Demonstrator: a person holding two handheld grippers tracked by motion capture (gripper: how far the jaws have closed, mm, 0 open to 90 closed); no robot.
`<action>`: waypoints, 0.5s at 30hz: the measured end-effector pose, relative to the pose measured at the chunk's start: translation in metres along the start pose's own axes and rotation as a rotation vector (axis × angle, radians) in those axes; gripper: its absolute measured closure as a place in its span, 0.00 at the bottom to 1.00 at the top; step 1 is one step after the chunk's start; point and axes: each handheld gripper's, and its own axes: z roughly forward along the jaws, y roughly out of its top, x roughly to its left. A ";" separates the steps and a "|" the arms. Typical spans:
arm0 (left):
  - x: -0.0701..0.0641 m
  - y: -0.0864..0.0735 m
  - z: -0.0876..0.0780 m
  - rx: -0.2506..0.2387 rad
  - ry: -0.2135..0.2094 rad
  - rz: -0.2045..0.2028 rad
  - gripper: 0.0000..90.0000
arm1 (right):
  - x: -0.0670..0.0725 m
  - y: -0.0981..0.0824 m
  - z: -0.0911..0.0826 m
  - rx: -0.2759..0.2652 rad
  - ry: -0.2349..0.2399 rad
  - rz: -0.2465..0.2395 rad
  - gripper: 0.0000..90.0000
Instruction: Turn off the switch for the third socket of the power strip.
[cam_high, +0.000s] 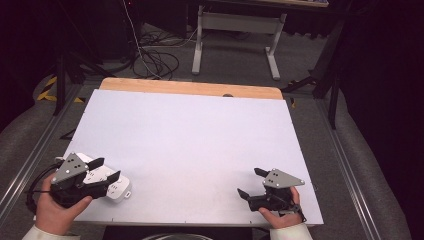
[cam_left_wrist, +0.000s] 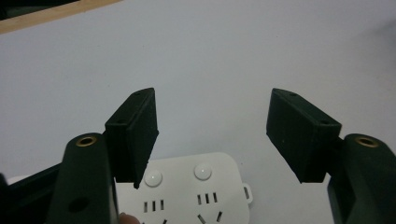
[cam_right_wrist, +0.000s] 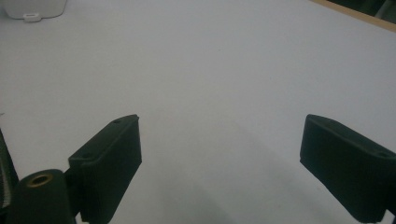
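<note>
Work looks barely begun: power strip (cam_high: 111, 186) lies at the table (cam_high: 190, 135) near-left corner, under the wide-spread, empty left claw (cam_high: 106, 169); right claw (cam_high: 251, 183), also gaping, idles well apart.

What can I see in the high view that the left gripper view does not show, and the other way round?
High view: the person's hands, the right gripper open over bare table, the floor cables and a table frame behind. Left gripper view: the power strip's round buttons and socket slots, close between the black fingers. Shared: the white power strip, the left gripper open above it, the white table top and its wooden far edge.
</note>
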 end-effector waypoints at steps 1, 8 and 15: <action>0.001 0.000 0.000 0.006 -0.002 -0.002 0.40 | 0.000 0.000 0.000 0.002 -0.002 0.002 0.15; 0.002 0.003 -0.002 0.032 0.036 0.047 0.58 | 0.000 0.000 0.000 0.004 -0.002 0.000 0.15; 0.007 0.006 -0.003 0.078 0.038 0.045 0.94 | 0.000 0.000 0.000 0.003 0.002 -0.001 0.16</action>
